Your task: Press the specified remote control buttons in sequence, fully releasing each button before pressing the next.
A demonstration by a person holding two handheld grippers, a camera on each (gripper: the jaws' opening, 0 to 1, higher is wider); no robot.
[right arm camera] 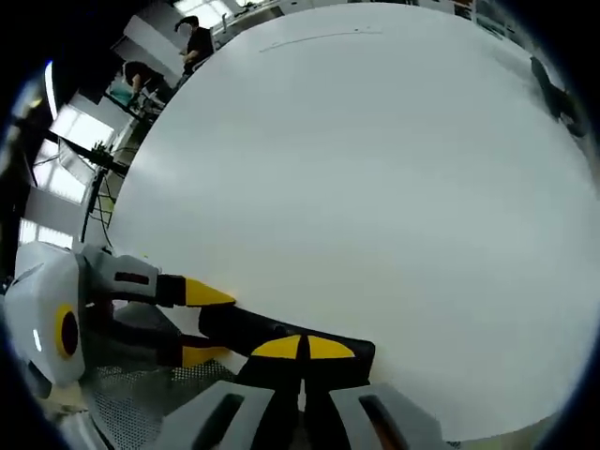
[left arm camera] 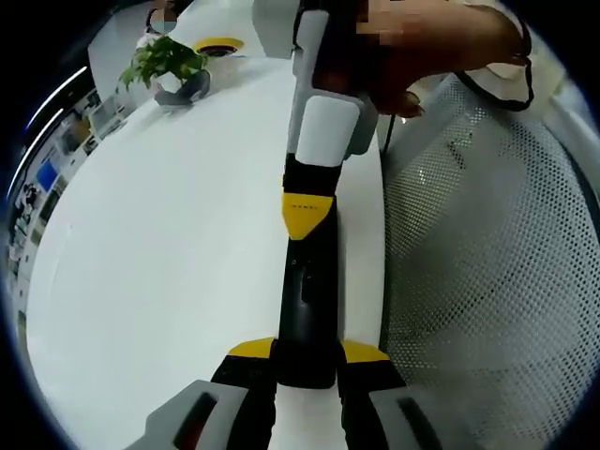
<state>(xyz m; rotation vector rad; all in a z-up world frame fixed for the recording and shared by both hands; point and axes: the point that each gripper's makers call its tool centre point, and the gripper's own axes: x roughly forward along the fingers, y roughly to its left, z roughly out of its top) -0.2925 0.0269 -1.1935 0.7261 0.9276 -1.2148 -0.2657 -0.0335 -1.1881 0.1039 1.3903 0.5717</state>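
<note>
1. White surface (left arm camera: 169,244) spreads beneath both grippers, its edge beside a mesh chair (left arm camera: 487,281).
2. Left gripper (left arm camera: 305,361) pinches the near end of the black remote control (left arm camera: 307,300).
3. Right gripper (right arm camera: 302,349), jaws pressed together, rests on the remote's top.
4. Beyond, the left gripper view adds a potted plant (left arm camera: 164,61) and a person's hand (left arm camera: 441,47); the right gripper view, distant people (right arm camera: 197,42).

Around you: white table (left arm camera: 169,244), wide and bare across most of its top; small potted plant (left arm camera: 167,64) near its far end, a yellow-ringed round object (left arm camera: 218,46) just beside it; white mesh chair back (left arm camera: 497,272) alongside the table's edge.
</note>
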